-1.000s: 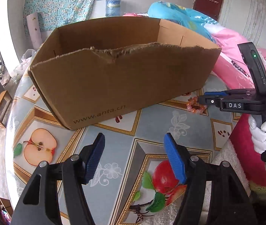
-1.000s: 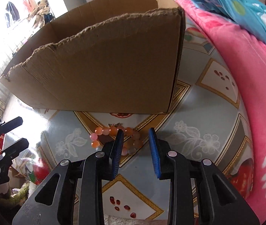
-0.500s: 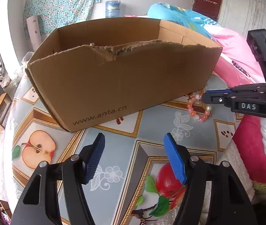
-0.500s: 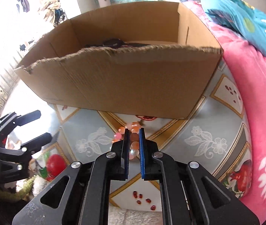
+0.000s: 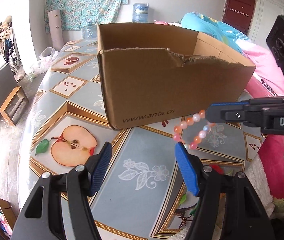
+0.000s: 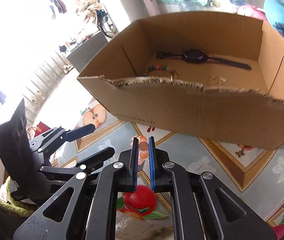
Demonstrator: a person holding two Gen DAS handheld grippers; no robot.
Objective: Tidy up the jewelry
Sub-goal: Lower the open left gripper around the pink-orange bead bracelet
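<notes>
Beside the "www.anta.cn" box (image 5: 162, 92), right gripper (image 6: 142, 146) pinches a bead bracelet (image 5: 190, 132); left gripper (image 5: 142, 158) gapes.

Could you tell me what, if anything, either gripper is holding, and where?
The right gripper pinches the bead bracelet by one side of its loop; the left gripper holds nothing.

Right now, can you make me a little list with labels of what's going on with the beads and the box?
Right gripper: shut on the pink and orange bead bracelet, which hangs above the table
Left gripper: open, holding nothing
Cardboard box: on the fruit-patterned tablecloth, top open
Inside box: black watch, colourful bead bracelet, small silvery piece
Next, probably: bracelet goes into the box
</notes>
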